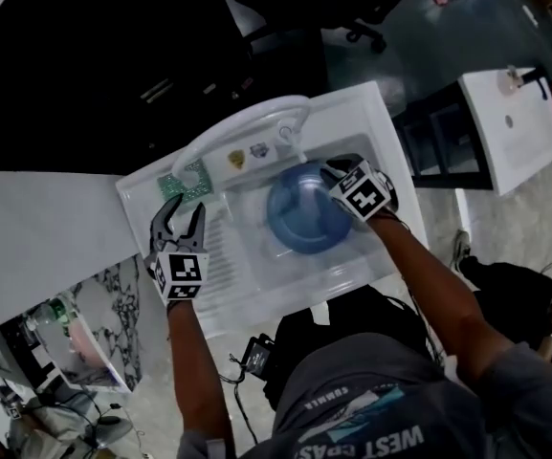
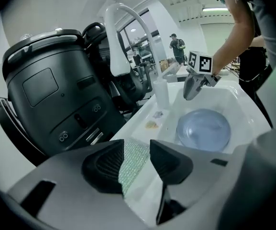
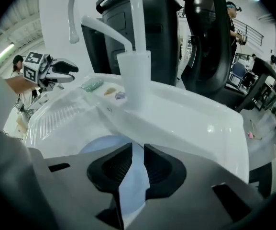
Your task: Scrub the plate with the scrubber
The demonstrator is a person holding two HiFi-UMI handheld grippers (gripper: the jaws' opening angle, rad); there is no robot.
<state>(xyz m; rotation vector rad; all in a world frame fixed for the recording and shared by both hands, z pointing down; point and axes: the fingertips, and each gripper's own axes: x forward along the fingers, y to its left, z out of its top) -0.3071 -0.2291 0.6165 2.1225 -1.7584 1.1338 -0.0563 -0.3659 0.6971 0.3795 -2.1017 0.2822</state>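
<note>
A blue plate lies flat in the basin of a white sink. A green scrubber rests on the sink's ledge at the back left corner. My left gripper hangs just in front of the scrubber, open. In the left gripper view the scrubber shows in the gap between the jaws, untouched by the pads. My right gripper is over the plate's right rim, open. In the right gripper view the plate shows through the narrow gap between the jaws, which hold nothing.
A white arched faucet rises from the back ledge, with small stickers beside it. A ribbed drainboard lies left of the basin. A bulky black machine stands behind the sink. Another white sink stands at the right.
</note>
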